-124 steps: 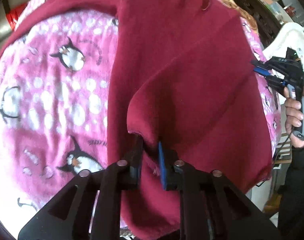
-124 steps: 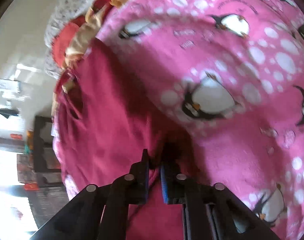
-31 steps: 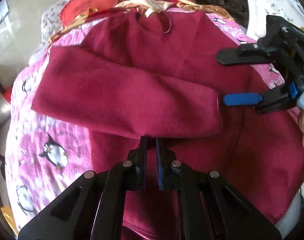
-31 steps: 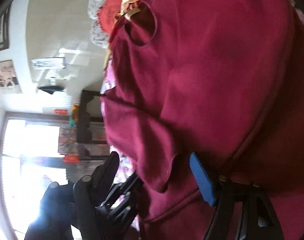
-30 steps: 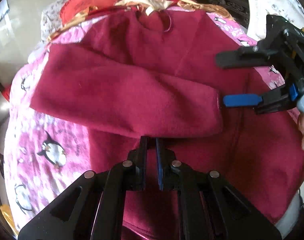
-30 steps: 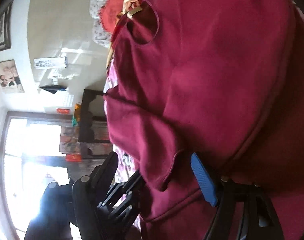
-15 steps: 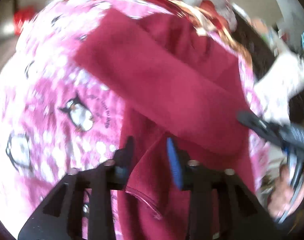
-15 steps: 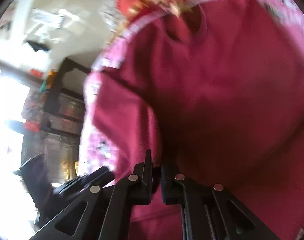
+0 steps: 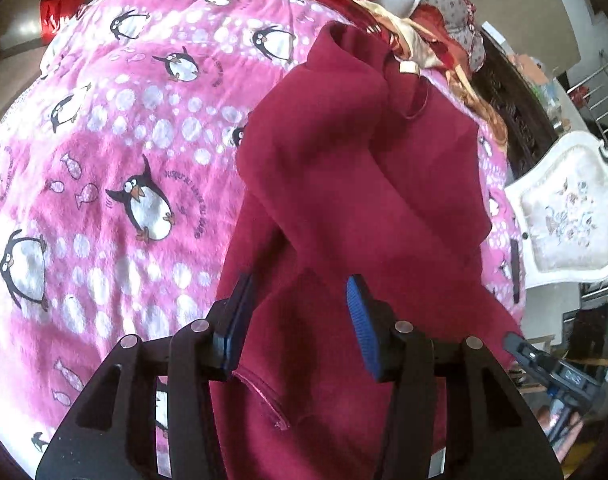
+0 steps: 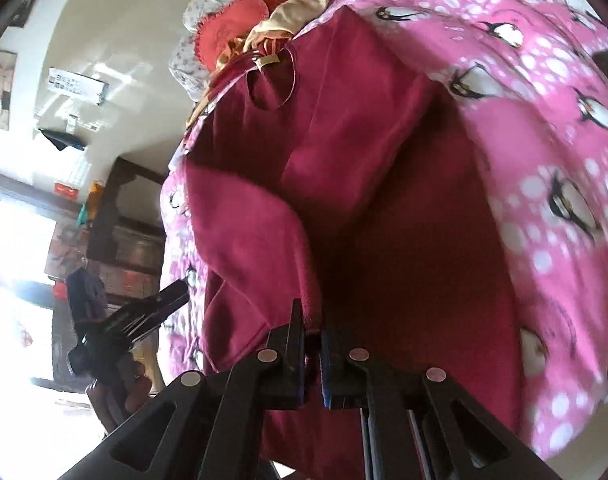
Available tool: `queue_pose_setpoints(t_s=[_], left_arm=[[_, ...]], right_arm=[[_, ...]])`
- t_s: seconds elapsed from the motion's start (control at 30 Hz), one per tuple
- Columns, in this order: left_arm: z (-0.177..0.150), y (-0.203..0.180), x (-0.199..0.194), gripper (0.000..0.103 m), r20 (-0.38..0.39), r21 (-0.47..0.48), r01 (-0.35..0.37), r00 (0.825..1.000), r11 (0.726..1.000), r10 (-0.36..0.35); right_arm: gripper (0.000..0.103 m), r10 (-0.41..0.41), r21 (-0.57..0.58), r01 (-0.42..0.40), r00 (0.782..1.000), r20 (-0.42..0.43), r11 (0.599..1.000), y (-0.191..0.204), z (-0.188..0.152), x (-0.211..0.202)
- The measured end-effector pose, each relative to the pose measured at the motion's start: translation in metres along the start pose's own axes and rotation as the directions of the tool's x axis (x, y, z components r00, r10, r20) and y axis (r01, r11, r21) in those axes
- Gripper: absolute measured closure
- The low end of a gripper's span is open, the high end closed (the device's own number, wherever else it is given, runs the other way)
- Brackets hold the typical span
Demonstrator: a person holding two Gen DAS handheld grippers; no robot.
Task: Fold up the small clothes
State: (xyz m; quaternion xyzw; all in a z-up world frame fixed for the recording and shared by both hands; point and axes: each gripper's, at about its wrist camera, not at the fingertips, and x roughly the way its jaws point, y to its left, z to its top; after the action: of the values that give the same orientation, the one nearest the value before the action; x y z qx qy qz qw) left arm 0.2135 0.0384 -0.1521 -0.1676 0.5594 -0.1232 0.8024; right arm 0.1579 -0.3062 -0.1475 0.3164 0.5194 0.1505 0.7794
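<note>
A dark red sweater [image 9: 344, 184] lies on a pink penguin blanket [image 9: 115, 152], its neck hole [image 10: 271, 88] at the far end. My left gripper [image 9: 299, 320] is open, its blue pads either side of the sweater's lower left part near the hem, gripping nothing. My right gripper [image 10: 312, 344] is shut on a fold of the sweater [image 10: 255, 240] near its edge and holds that fold lifted. The left gripper also shows in the right wrist view [image 10: 115, 320], and the right gripper shows at the lower right of the left wrist view [image 9: 552, 368].
A pile of red, gold and floral cloth [image 9: 404, 20] lies beyond the sweater's collar. A white ornate chair back [image 9: 568, 216] stands to the right of the bed. Dark wooden furniture [image 10: 115, 216] and a bright window are on the left of the right wrist view.
My left gripper has opened and shifted to the sweater's lower left side. My right gripper has closed on a fold of the sweater and lifted it. The sleeve no longer lies flat across the chest.
</note>
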Motion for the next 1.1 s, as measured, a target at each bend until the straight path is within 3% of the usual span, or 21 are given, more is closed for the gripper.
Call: queue_pose_setpoints(t_s=[0.17,0.3,0.37,0.4,0.43,0.5,0.53,0.6,0.63,0.77,0.87,0.93,1.1], left_arm=[[0.0,-0.009,0.012,0.057,-0.024,0.021,-0.028,0.999,0.999,0.029],[0.0,-0.005,0.018,0.057,-0.038,0.006,-0.029,0.999,1.0,0.029],[0.003,-0.001,0.023,0.057,-0.053,-0.02,-0.023,0.998,1.0,0.022],[0.006,0.002,0.023,0.057,-0.055,-0.032,-0.024,0.998,0.999,0.023],[0.009,0.005,0.022,0.057,-0.051,-0.043,-0.024,0.998,0.999,0.022],[0.014,0.012,0.018,0.057,-0.041,-0.068,-0.027,0.999,0.997,0.024],[0.02,0.018,0.017,0.057,-0.035,-0.09,-0.025,0.999,0.996,0.022],[0.032,0.023,0.019,0.057,-0.028,-0.109,-0.032,0.999,0.993,0.029],[0.039,0.026,0.02,0.057,-0.025,-0.121,-0.037,0.999,0.992,0.035],[0.063,0.035,0.024,0.057,0.008,-0.161,-0.017,1.0,0.987,0.018],[0.08,0.052,0.035,0.057,0.006,-0.217,-0.018,1.0,0.976,0.02],[0.09,0.062,0.045,0.058,-0.002,-0.235,-0.01,1.0,0.972,0.009],[0.105,0.067,0.06,0.06,0.002,-0.234,-0.011,1.0,0.972,0.012]], right_arm=[[0.098,-0.088,0.0,0.088,0.996,0.006,0.996,-0.003,-0.017,-0.005],[0.097,-0.097,-0.038,0.101,0.991,0.088,0.994,0.005,-0.027,-0.034],[0.087,-0.122,-0.051,0.124,0.992,0.038,0.991,-0.005,-0.031,-0.018],[0.085,-0.193,-0.053,0.192,0.981,-0.021,0.98,-0.014,-0.034,-0.005],[0.085,-0.239,-0.04,0.238,0.971,-0.024,0.97,-0.021,-0.037,-0.003],[0.084,-0.195,-0.06,0.196,0.98,0.028,0.979,-0.017,-0.036,-0.019],[0.079,-0.175,-0.086,0.179,0.983,0.046,0.98,-0.011,-0.034,-0.026],[0.026,-0.158,-0.188,0.175,0.982,0.104,0.966,0.017,-0.023,-0.04],[0.022,-0.14,-0.217,0.164,0.983,0.12,0.962,0.026,-0.017,-0.042],[0.029,-0.045,-0.325,0.065,0.997,0.07,0.944,0.065,0.033,-0.016],[0.045,0.015,-0.36,-0.008,1.0,0.014,0.933,0.089,0.079,0.018],[0.045,0.034,-0.387,-0.038,0.999,-0.018,0.921,0.109,0.111,0.045],[0.045,-0.014,-0.424,-0.019,0.997,-0.074,0.905,0.144,0.167,0.11]])
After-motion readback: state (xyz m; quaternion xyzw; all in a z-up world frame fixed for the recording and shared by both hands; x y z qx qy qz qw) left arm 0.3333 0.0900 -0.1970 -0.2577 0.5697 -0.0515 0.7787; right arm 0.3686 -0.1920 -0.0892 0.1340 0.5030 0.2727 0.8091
